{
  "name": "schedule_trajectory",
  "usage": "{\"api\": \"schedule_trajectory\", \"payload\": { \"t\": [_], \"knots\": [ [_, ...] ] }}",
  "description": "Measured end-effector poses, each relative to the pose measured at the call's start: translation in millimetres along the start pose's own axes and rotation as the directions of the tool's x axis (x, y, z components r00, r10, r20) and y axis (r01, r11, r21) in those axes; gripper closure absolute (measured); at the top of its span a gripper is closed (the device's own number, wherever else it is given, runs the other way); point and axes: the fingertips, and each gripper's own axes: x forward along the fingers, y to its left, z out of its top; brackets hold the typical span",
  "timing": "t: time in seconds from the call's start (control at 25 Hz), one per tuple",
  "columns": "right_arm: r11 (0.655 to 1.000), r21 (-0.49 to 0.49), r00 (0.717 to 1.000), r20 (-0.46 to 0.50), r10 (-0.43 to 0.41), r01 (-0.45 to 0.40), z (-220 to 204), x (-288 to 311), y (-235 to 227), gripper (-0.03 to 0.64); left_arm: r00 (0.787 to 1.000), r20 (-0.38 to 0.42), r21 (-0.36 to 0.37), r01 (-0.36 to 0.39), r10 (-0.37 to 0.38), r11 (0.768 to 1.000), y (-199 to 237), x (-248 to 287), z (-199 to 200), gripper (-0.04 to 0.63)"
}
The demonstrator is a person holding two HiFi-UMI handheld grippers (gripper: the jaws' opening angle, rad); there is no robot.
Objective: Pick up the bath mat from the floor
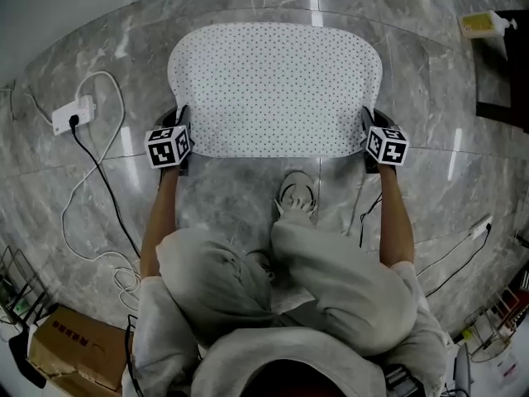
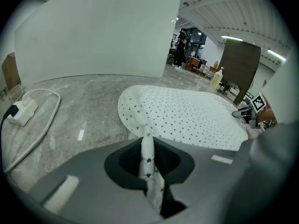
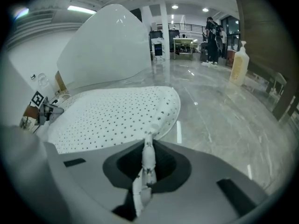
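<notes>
A white bath mat [image 1: 273, 89] with small dark dots lies flat on the grey marble floor in front of the kneeling person. My left gripper [image 1: 181, 124] sits at the mat's near-left corner. In the left gripper view, a pinched fold of the mat [image 2: 187, 115] stands upright between the jaws of the left gripper [image 2: 147, 143], which is shut on it. My right gripper [image 1: 369, 124] is at the near-right corner. It too is shut, with a thin fold of the mat [image 3: 112, 115] squeezed between the jaws of the right gripper [image 3: 148, 148].
A white power strip [image 1: 72, 114] with looping cables lies left of the mat. A soap bottle [image 1: 483, 23] and a dark cabinet [image 1: 506, 64] stand at the far right. The person's shoe [image 1: 296, 193] rests just behind the mat's near edge. A cardboard box [image 1: 74, 346] sits at the near left.
</notes>
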Motion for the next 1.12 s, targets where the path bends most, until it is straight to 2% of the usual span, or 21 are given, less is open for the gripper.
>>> {"api": "schedule_trajectory", "payload": {
  "t": [0.2, 0.4, 0.52, 0.64, 0.96, 1.12],
  "knots": [
    [1.000, 0.012, 1.000, 0.006, 0.001, -0.001, 0.0, -0.7, -0.4, 0.582, 1.000, 0.002, 0.016, -0.002, 0.002, 1.000, -0.3, -2.0, 0.3, 0.551],
    [0.999, 0.052, 0.999, 0.031, -0.008, 0.007, 4.6, -7.8, 1.2, 0.583, 1.000, 0.017, -0.034, -0.003, 0.003, 0.999, -1.5, -8.7, 4.1, 0.555],
    [0.998, 0.050, 0.998, 0.060, 0.023, -0.026, 22.7, -15.6, 14.4, 0.584, 1.000, 0.015, -0.037, -0.007, 0.008, 0.999, -1.4, -18.2, 19.3, 0.557],
    [0.997, 0.055, 0.997, 0.063, 0.046, -0.050, 39.6, -39.3, 27.0, 0.584, 1.000, 0.009, -0.029, 0.021, -0.021, 0.999, -19.6, -34.1, 35.9, 0.557],
    [0.990, 0.062, 0.989, 0.085, 0.123, -0.128, 106.6, -105.9, 81.7, 0.584, 0.996, 0.031, -0.096, 0.089, -0.086, 0.991, -77.2, -94.8, 93.4, 0.558],
    [0.984, 0.041, 0.981, 0.087, 0.171, -0.175, 143.3, -143.3, 115.5, 0.584, 0.993, 0.026, -0.079, 0.115, -0.113, 0.990, -106.9, -131.7, 126.6, 0.560]
  ]
}}
